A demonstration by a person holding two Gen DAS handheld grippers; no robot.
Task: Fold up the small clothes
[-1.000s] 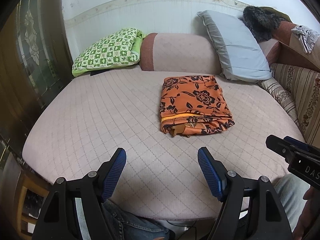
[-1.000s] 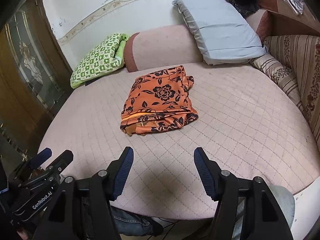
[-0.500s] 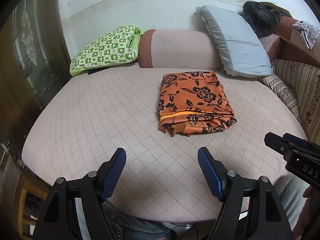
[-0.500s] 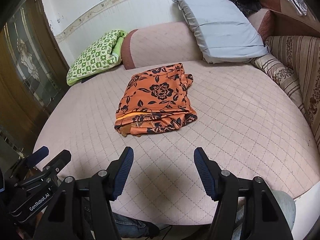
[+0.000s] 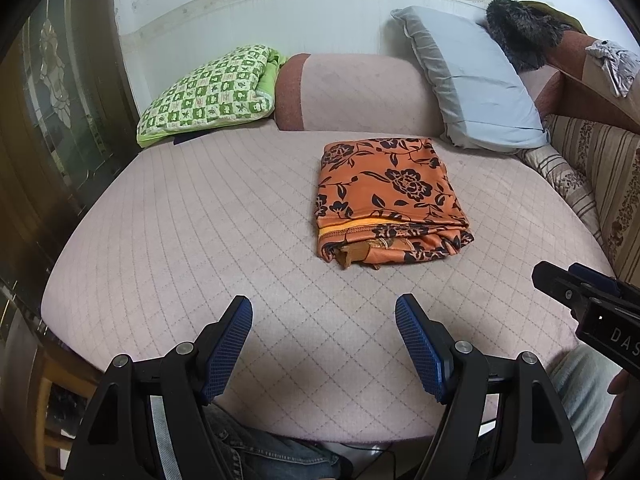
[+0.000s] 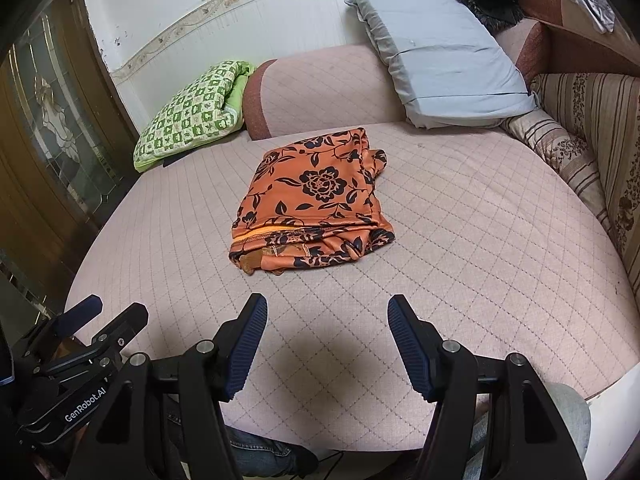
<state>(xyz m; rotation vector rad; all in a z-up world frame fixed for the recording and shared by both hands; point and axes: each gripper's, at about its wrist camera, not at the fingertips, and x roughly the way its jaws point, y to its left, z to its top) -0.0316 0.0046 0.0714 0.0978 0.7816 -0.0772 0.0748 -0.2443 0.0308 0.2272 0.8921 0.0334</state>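
An orange garment with black flowers [image 5: 388,200] lies folded in a rough rectangle on the pink quilted bed [image 5: 200,216]; it also shows in the right wrist view [image 6: 312,204]. My left gripper [image 5: 324,312] is open and empty, held over the bed's near edge, short of the garment. My right gripper [image 6: 326,314] is open and empty, also short of the garment. The right gripper shows at the right edge of the left wrist view [image 5: 580,292], and the left gripper at the lower left of the right wrist view [image 6: 80,344].
A green checked pillow [image 5: 208,92] lies at the back left, a pink bolster [image 5: 352,92] in the middle and a grey-blue pillow [image 5: 472,84] at the back right. A striped sofa side [image 5: 600,168] borders the right. A dark wooden door [image 5: 48,100] stands left.
Both grippers have drifted slightly, so the garment sits a little lower and nearer in both views. Both stay open. The garment has not moved.
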